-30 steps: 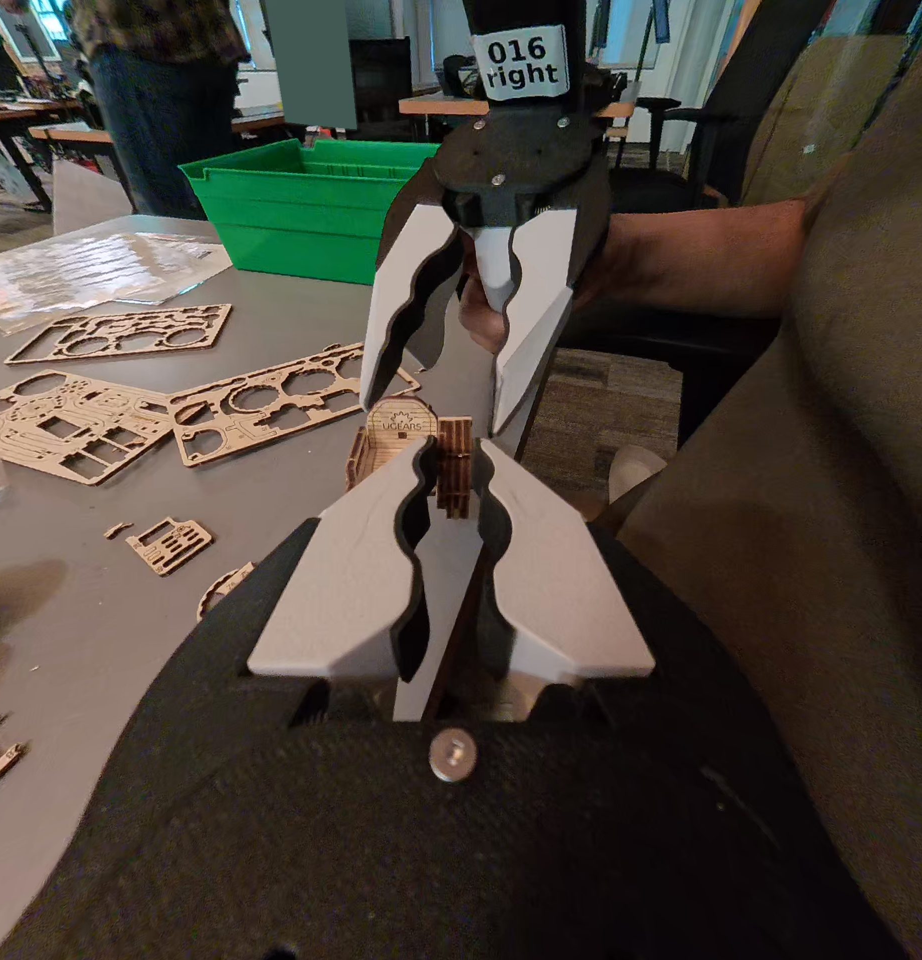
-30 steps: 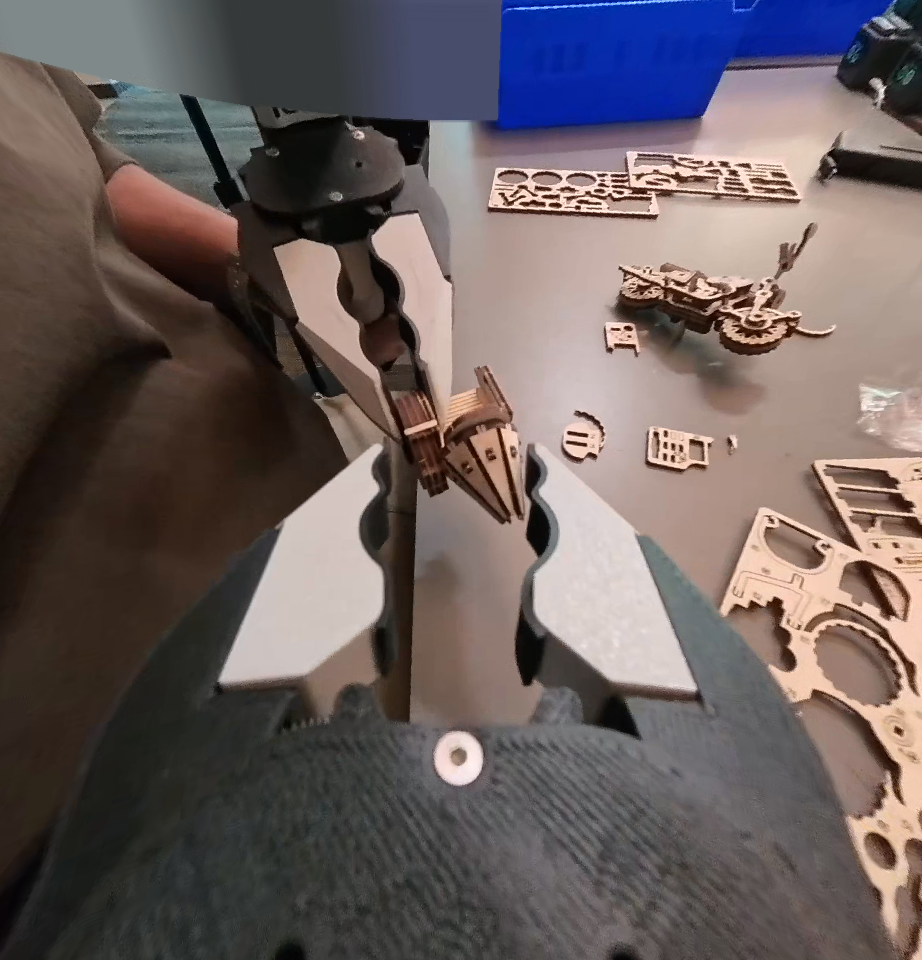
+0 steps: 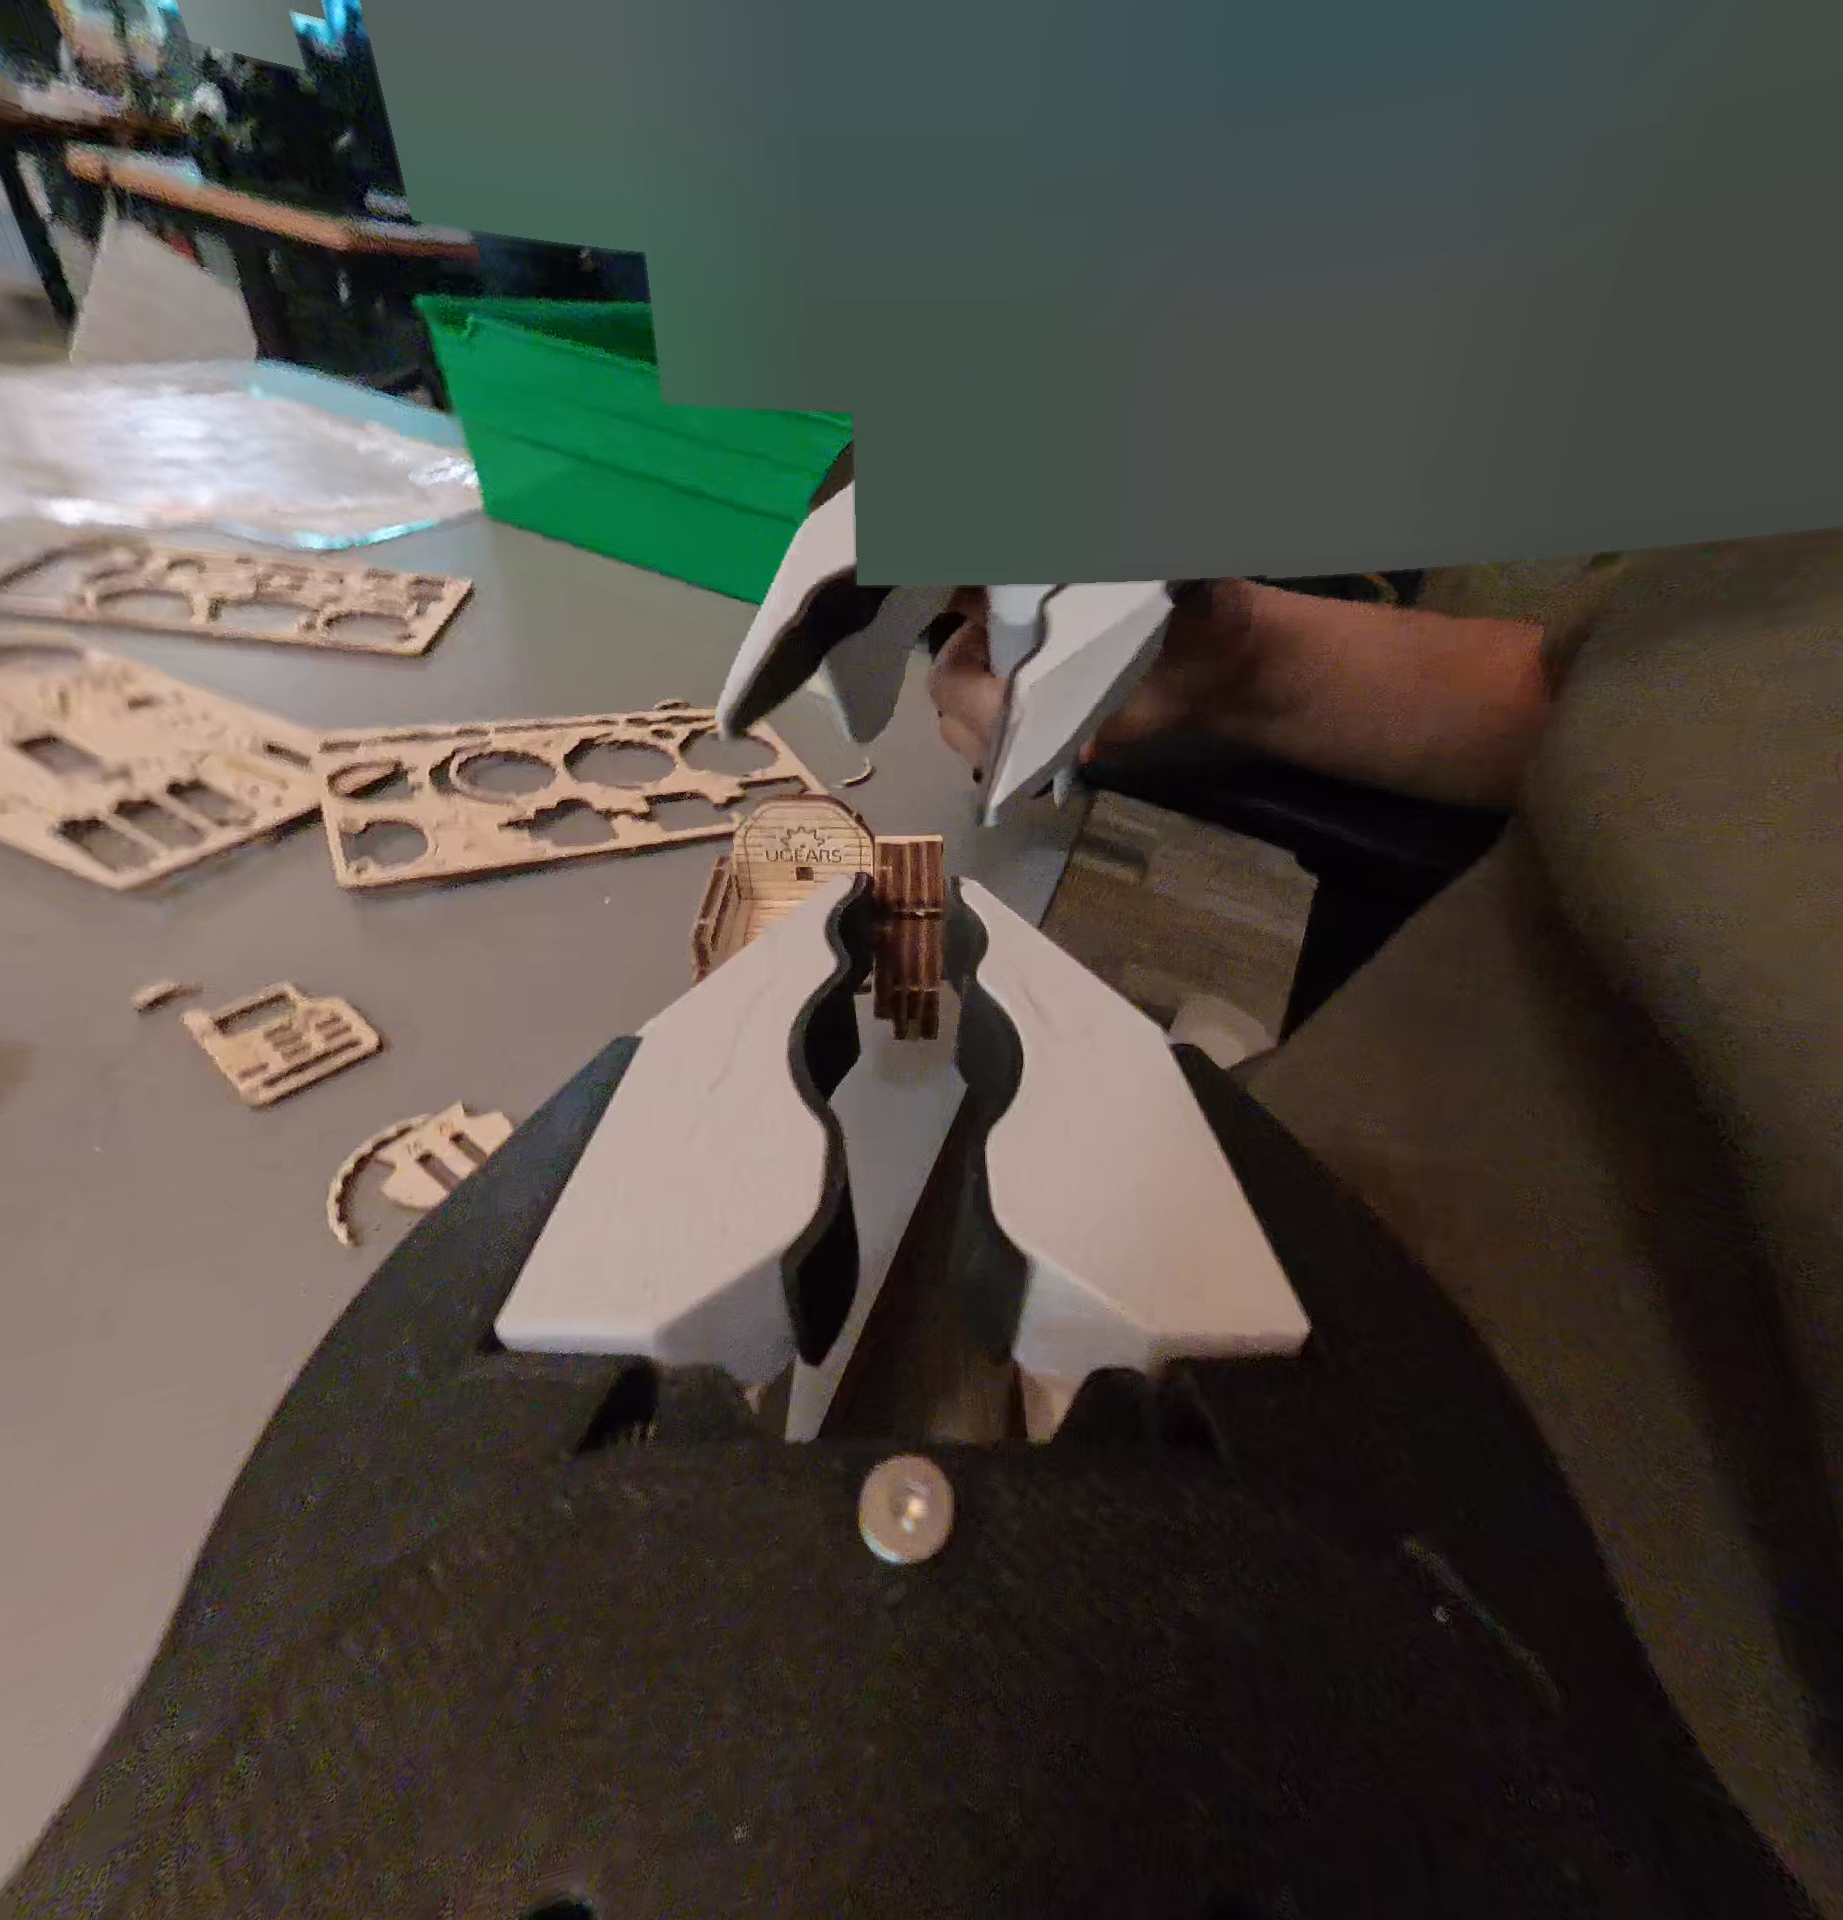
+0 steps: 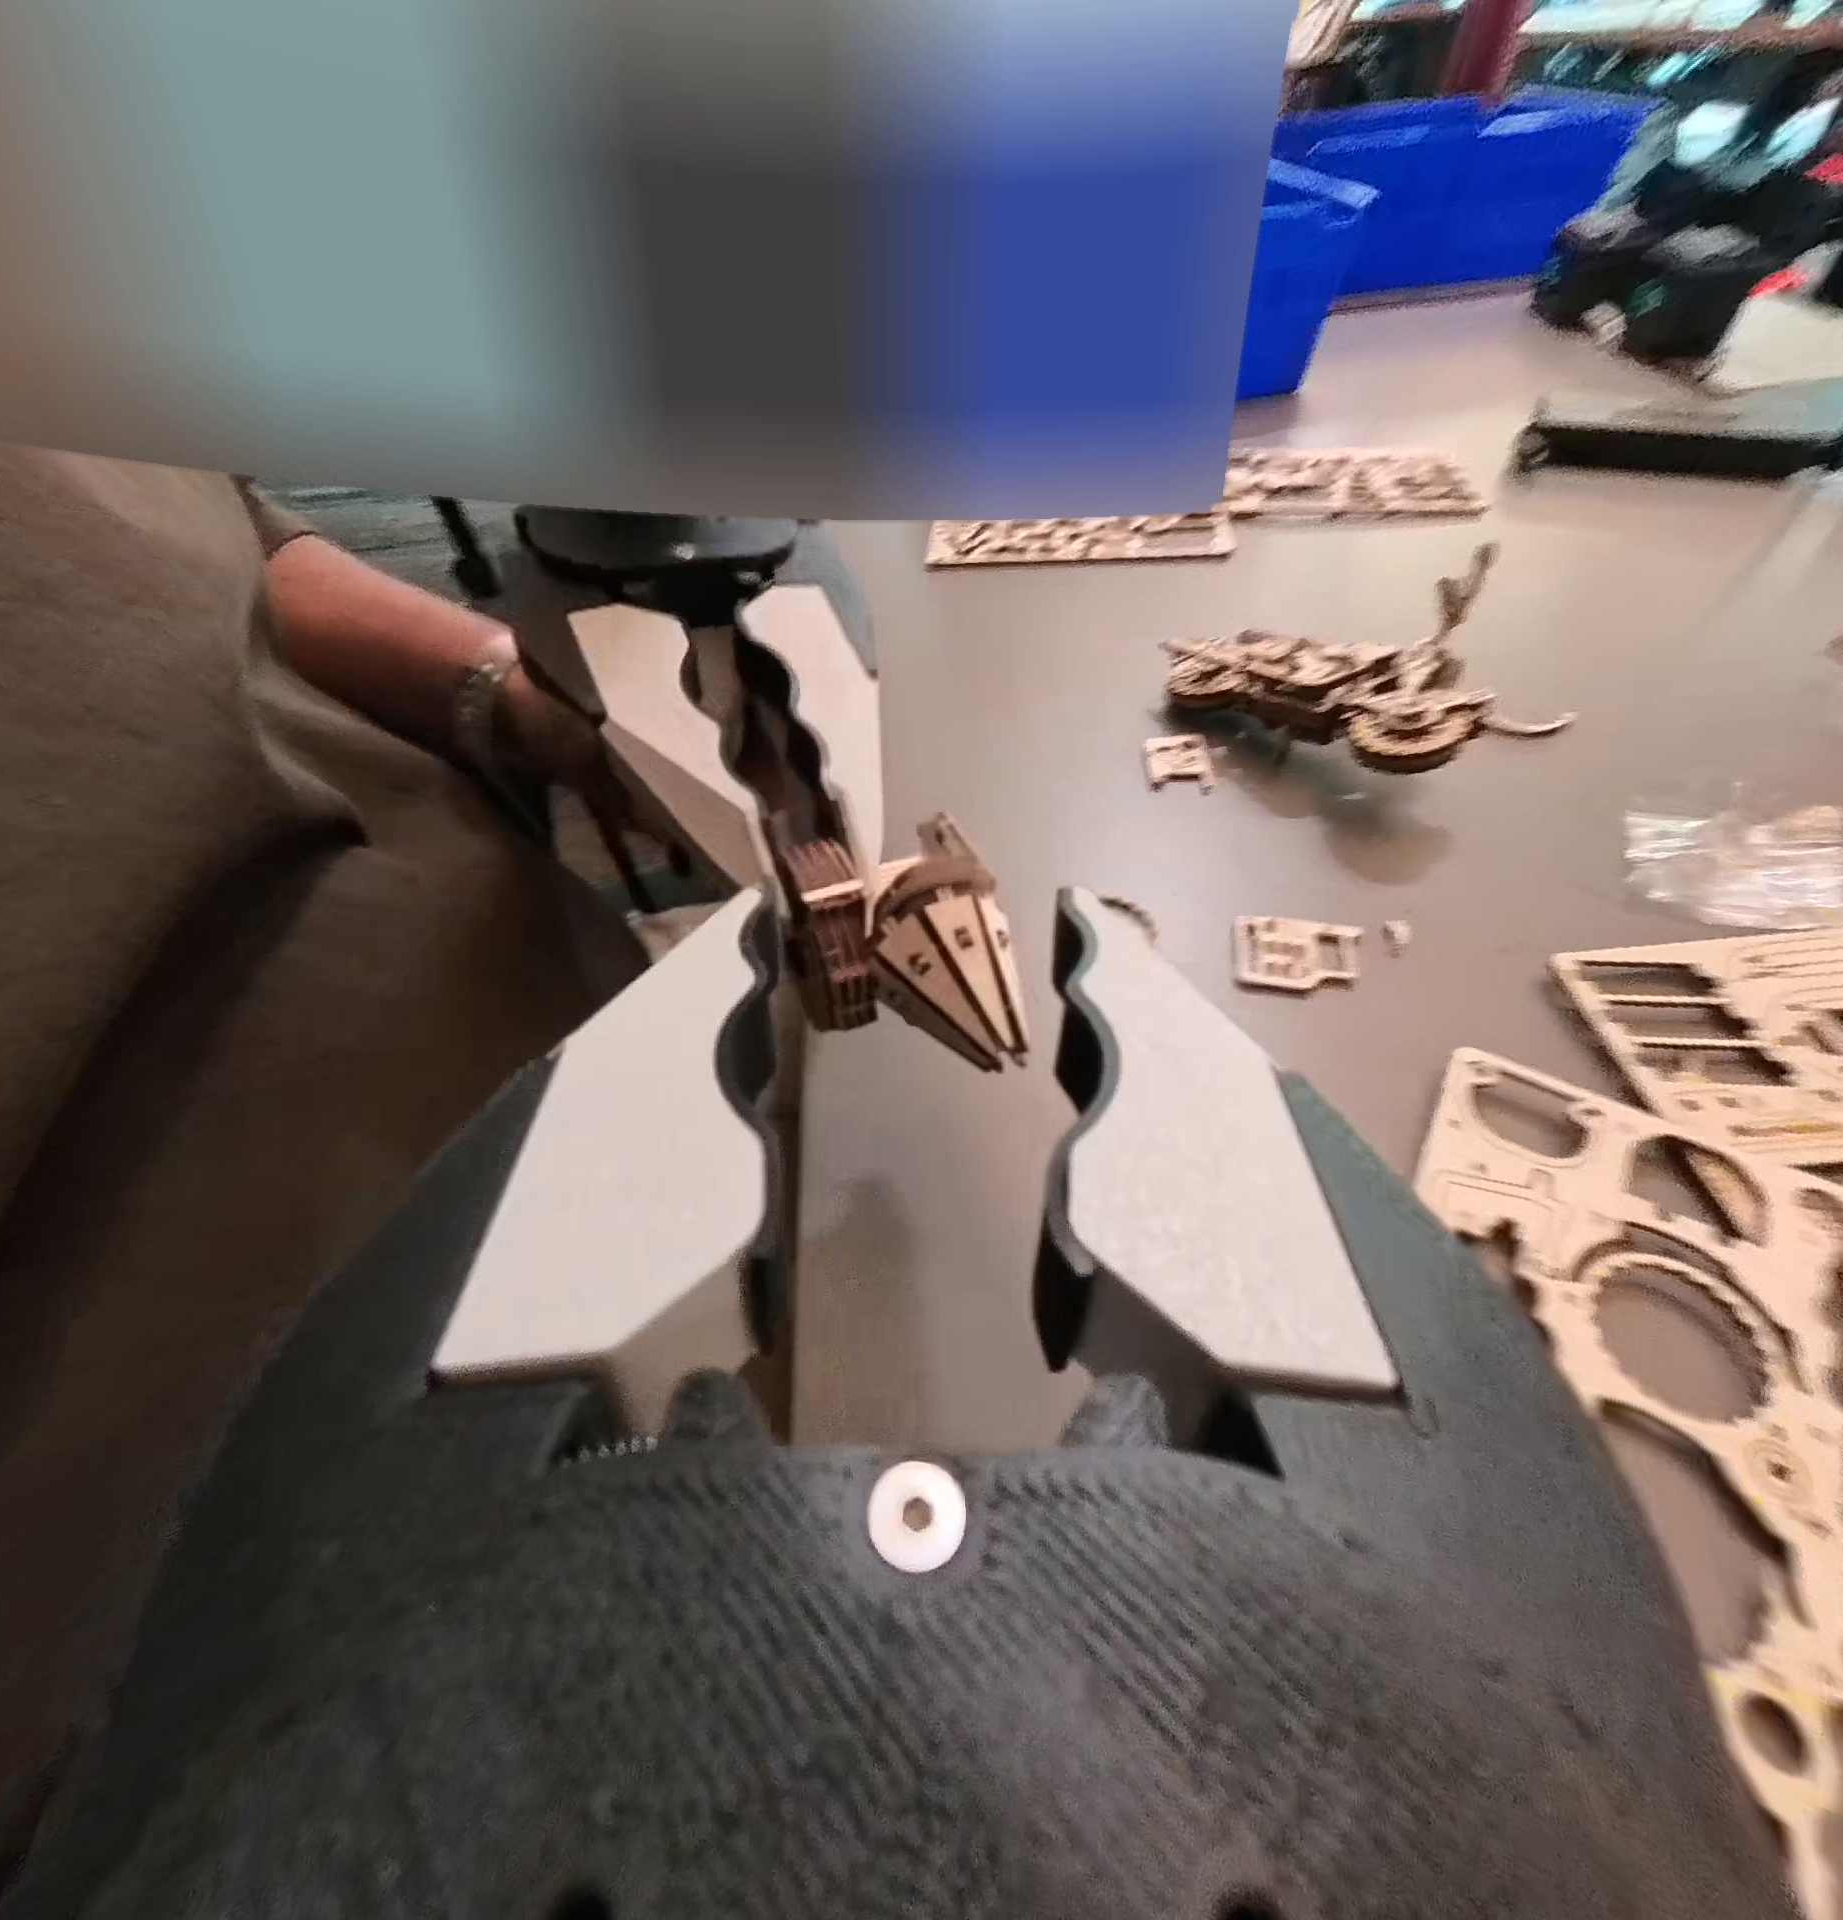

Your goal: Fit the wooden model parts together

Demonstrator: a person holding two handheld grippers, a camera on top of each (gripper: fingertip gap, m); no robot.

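Wooden model assembly (image 3: 901,935) is seen at the frame centre of the left wrist view, gripped between the narrowed fingers of the left tool (image 3: 901,894) above the grey counter (image 3: 169,1195). The right tool (image 4: 912,914) is held wide apart, empty, just beside the assembly. Cut-out wooden sheets (image 3: 543,795) are spread at the left.

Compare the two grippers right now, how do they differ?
The left gripper has its fingers shut on the small wooden assembly; the right gripper has its fingers spread wide and empty. The left one holds the assembly above the table; the right one only faces it. Both have wavy pale fingers.
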